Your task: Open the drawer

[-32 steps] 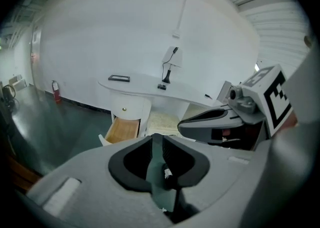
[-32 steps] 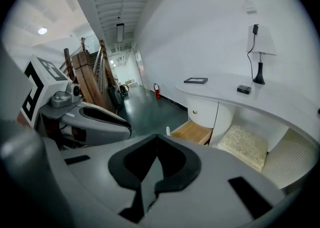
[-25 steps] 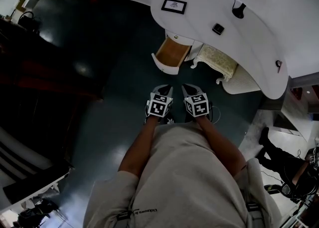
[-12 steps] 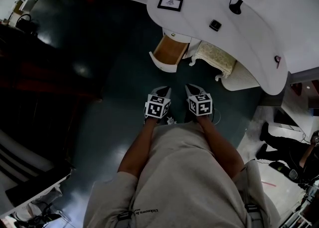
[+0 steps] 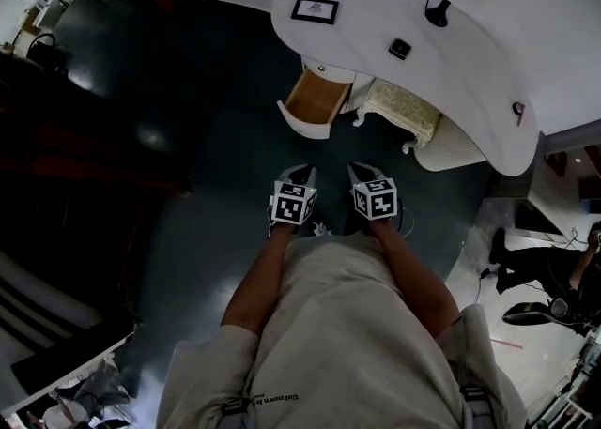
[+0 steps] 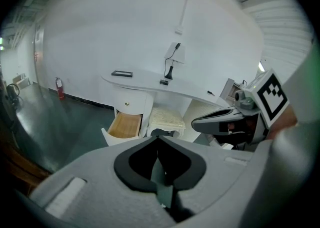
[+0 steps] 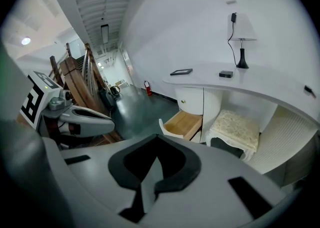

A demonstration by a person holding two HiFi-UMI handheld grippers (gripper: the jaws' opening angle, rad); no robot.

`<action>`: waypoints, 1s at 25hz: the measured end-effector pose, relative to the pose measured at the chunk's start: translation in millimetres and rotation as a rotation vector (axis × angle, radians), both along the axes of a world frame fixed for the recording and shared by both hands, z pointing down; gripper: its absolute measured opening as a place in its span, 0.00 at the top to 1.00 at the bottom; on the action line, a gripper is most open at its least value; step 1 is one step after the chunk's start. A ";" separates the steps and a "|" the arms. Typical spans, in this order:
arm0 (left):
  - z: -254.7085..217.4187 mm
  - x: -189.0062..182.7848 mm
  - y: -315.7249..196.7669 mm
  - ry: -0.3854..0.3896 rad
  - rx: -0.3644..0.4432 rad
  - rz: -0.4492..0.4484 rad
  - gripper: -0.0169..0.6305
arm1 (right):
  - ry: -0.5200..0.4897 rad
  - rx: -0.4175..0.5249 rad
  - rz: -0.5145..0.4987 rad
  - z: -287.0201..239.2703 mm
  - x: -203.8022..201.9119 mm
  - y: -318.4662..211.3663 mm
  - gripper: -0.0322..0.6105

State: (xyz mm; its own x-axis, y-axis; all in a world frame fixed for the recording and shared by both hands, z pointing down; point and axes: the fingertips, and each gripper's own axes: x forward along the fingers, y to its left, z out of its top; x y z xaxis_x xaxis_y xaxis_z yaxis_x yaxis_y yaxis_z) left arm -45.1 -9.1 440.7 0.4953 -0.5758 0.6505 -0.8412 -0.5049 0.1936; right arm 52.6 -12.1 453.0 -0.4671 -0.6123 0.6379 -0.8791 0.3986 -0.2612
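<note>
Gaping curved-front white drawer (image 5: 316, 100) — smooth pale wood inside.

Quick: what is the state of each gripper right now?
Left gripper: closed, holding nothing.
Right gripper: closed, holding nothing.

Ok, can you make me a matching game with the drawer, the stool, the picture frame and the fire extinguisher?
Things:
1 drawer
2 stool
3 picture frame
4 fire extinguisher

Place, colour or state:
A lying on top of the desk
B red
C pulled open
D tucked partly under the desk

Pairs: 1-C, 2-D, 3-A, 4-B
</note>
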 end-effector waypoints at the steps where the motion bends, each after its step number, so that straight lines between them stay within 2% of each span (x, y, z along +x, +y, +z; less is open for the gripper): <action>1: -0.9 -0.2 -0.4 0.000 0.001 0.000 0.96 | 0.005 0.002 0.004 -0.2 0.5 -0.8 0.93; 5: -5.8 -1.7 -3.1 -0.013 0.017 -0.006 0.96 | 0.002 0.025 -0.008 -4.7 -3.4 -2.2 0.93; 9: -5.8 1.9 -3.3 -0.070 0.063 0.041 0.96 | -0.004 0.046 -0.027 -9.4 -7.2 -1.5 0.93; 25: -8.7 -11.4 -1.1 -0.070 0.049 0.001 0.96 | -0.021 0.043 -0.042 -8.2 -16.3 -1.8 0.93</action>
